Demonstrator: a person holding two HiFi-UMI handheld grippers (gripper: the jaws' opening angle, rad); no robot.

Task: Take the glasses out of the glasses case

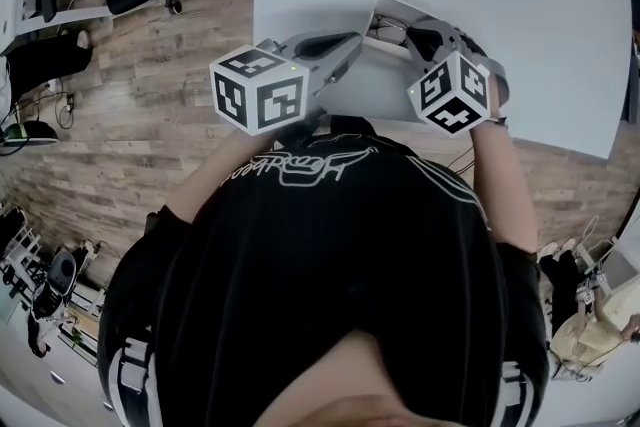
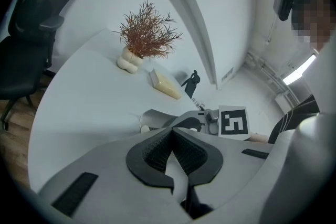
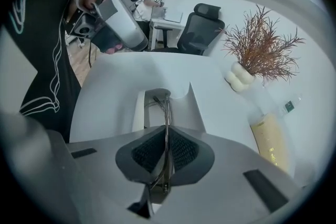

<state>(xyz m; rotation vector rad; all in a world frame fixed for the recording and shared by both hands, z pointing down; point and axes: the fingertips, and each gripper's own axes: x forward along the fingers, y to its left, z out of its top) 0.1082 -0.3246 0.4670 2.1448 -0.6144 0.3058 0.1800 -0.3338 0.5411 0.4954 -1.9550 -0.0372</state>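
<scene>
Clamps white glasses case (image 2: pixel 155 117) edge in left gripper (image 2: pixel 174 152). Pinches metal glasses (image 3: pixel 166 113) in right gripper (image 3: pixel 165 156). Cannot read shirt lettering (image 1: pixel 300 170).

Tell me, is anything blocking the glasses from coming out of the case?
Nothing visible blocks them. The right gripper is shut on the glasses by their thin frame. The case lies open, and the left gripper pinches a white flap of it.
</scene>
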